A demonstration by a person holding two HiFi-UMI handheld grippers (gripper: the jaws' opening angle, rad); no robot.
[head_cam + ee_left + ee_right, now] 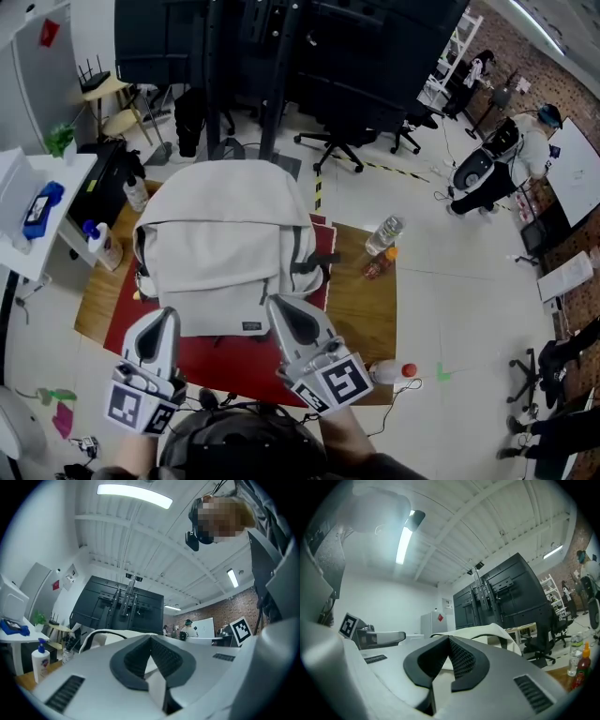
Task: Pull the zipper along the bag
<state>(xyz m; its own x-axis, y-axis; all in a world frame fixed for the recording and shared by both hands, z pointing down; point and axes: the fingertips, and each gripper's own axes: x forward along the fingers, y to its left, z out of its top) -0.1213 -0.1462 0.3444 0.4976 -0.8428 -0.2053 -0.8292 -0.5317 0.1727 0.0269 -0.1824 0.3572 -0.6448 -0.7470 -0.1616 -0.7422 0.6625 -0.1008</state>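
Bright, even light is cast by a long white ceiling tube lamp point(135, 495) high above the jaws. Milky glare is spread across the right gripper view. Lines are bent and corners blackened in both gripper views.

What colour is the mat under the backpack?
Red. The red mat under the off-white fabric backpack shows best in the head view.

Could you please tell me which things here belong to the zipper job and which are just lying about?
For the job: pale grey fabric backpack; left gripper, shut, empty; right gripper, shut, empty.
Lying about: clear plastic water bottle; small red sauce bottle; white spray bottle.
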